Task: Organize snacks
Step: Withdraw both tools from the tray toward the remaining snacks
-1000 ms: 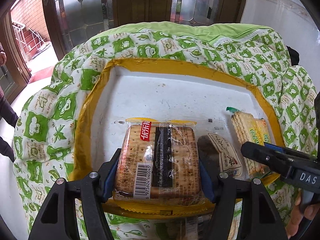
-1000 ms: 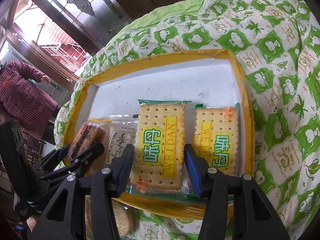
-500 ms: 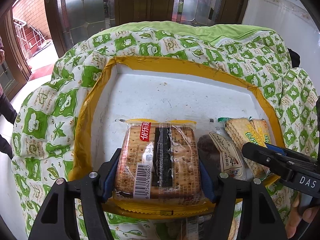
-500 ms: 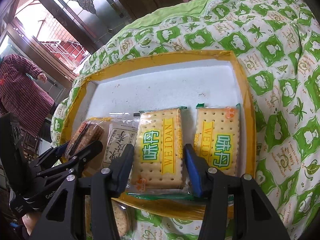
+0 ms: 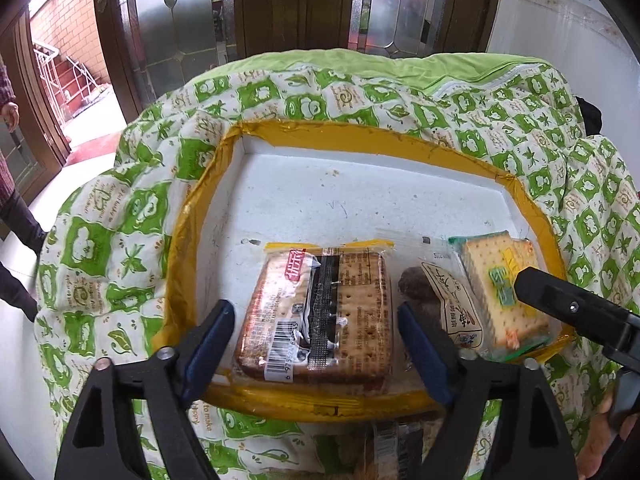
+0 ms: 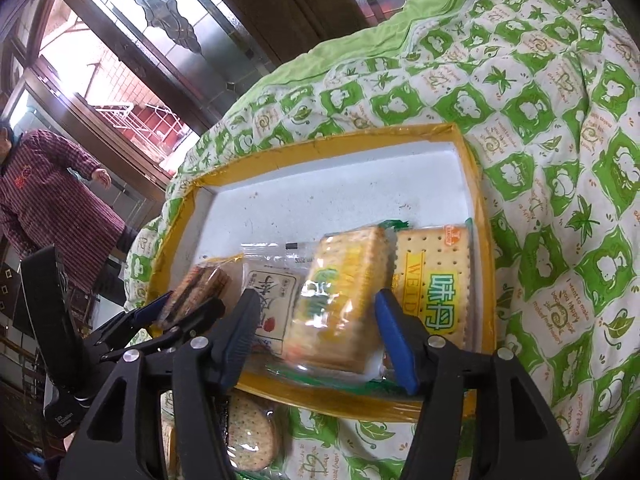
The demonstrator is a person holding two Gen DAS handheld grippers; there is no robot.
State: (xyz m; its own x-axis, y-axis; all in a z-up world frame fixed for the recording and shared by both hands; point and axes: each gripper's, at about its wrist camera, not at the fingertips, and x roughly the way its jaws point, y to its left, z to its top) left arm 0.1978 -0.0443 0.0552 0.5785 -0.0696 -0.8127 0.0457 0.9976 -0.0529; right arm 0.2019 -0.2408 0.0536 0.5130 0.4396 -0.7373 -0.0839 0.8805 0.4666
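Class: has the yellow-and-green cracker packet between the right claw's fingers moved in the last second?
Yes. The yellow-and-green cracker packet has tipped up, leaning left, against the flat identical cracker packet.

Along the near edge of my yellow-rimmed white tray lies a brown cracker pack, flat, barcode toward me. Beside it sits a clear-wrapped dark pastry. A yellow Weidan cracker pack is tilted up on edge, blurred, next to a second Weidan pack lying flat by the right rim.
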